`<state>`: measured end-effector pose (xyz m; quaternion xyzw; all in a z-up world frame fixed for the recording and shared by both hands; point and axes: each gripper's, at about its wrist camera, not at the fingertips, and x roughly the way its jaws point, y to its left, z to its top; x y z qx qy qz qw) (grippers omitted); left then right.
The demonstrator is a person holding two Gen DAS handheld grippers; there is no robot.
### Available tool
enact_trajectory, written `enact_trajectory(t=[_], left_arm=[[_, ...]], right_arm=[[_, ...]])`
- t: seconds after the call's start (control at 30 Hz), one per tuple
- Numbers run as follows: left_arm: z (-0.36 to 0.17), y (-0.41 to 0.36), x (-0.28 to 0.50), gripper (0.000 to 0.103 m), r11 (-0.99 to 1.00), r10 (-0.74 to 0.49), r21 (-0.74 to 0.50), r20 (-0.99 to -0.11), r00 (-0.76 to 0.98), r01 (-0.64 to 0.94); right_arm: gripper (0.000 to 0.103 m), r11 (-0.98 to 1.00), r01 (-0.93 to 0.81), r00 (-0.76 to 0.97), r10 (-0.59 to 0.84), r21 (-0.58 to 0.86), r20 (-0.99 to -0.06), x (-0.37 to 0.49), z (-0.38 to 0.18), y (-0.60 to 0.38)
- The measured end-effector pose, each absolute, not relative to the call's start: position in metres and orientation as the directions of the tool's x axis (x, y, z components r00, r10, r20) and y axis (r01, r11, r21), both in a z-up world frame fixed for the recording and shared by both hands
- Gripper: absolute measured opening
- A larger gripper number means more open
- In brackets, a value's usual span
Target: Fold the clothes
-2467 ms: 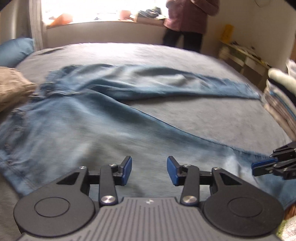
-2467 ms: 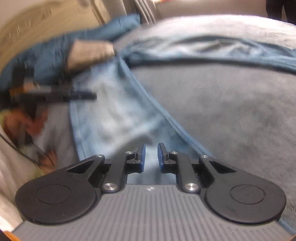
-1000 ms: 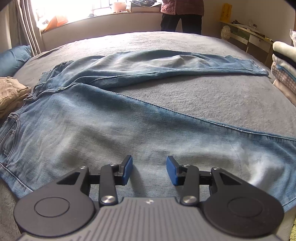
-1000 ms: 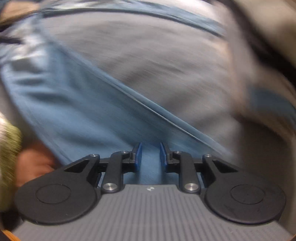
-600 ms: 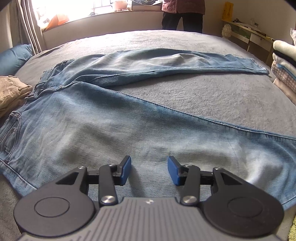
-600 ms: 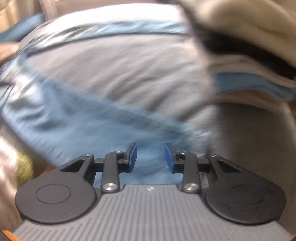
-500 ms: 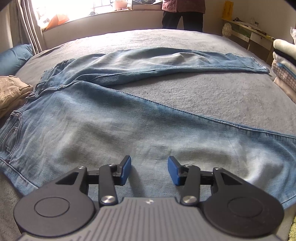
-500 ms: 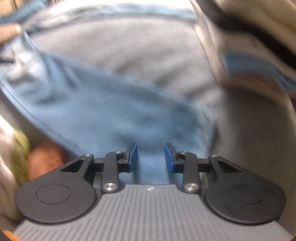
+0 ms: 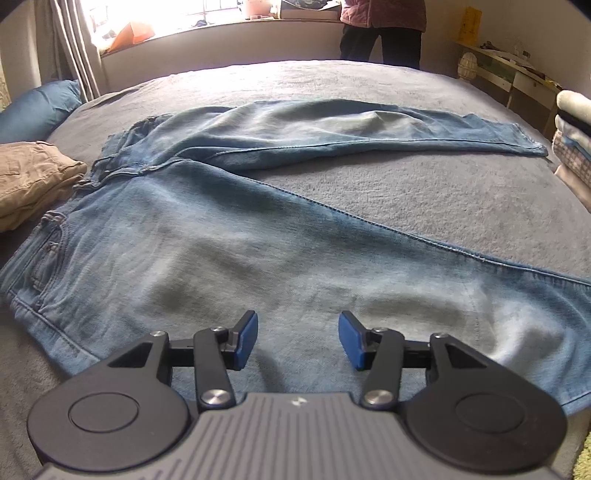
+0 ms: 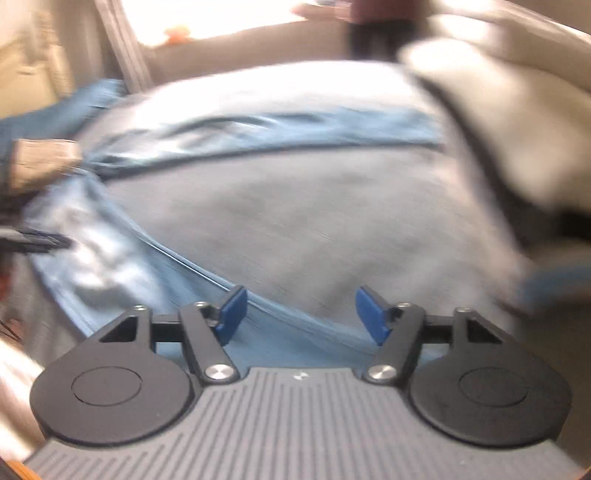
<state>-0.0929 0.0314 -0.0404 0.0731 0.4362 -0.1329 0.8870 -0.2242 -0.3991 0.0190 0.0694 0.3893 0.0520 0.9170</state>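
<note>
A pair of light blue jeans (image 9: 229, 251) lies spread flat on the grey bed (image 9: 443, 199), waistband at the left, legs splayed apart toward the right. My left gripper (image 9: 297, 339) is open and empty, low over the near leg. My right gripper (image 10: 298, 314) is open and empty above the lower end of the near leg (image 10: 110, 258), close to its inner seam. The right wrist view is blurred by motion. The far leg (image 10: 295, 129) runs across the bed behind.
Folded tan trousers (image 9: 29, 177) and a blue pillow (image 9: 33, 110) lie at the left. A stack of folded clothes (image 9: 572, 140) sits at the right and looms large in the right wrist view (image 10: 517, 129). A person (image 9: 380, 29) stands beyond the bed.
My right gripper has opened wide and swung up from the leg end to face across the bed. My left gripper has stayed open and nearly still over the near leg.
</note>
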Motion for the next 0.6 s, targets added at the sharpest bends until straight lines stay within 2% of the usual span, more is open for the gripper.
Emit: enact_trajectory(t=[0.07, 0.17, 0.3, 0.37, 0.6], left_arm=[[-0.037, 0.034, -0.095, 0.053, 0.957, -0.164, 0.016, -0.794, 0.586, 0.289], [-0.034, 0.038, -0.097, 0.054, 0.962, -0.153, 0.016, -0.796, 0.586, 0.272], [-0.031, 0.041, -0.098, 0.056, 0.966, -0.141, 0.021, -0.793, 0.592, 0.258], [-0.032, 0.041, -0.096, 0.057, 0.967, -0.139, 0.021, -0.795, 0.591, 0.255], [-0.032, 0.044, -0.079, 0.058, 0.970, -0.154, -0.007, -0.791, 0.593, 0.243]], right_arm=[[0.080, 0.967, -0.107, 0.693, 0.238, 0.230, -0.680, -0.194, 0.016, -0.375], [0.083, 0.943, -0.164, 0.671, 0.321, 0.288, -0.668, -0.151, 0.014, -0.336], [0.091, 0.922, -0.247, 0.655, 0.386, 0.299, -0.650, -0.109, 0.017, -0.290], [0.101, 0.913, -0.286, 0.656, 0.407, 0.290, -0.636, -0.094, 0.019, -0.273], [0.102, 0.925, -0.325, 0.692, 0.374, 0.196, -0.617, -0.064, 0.041, -0.252]])
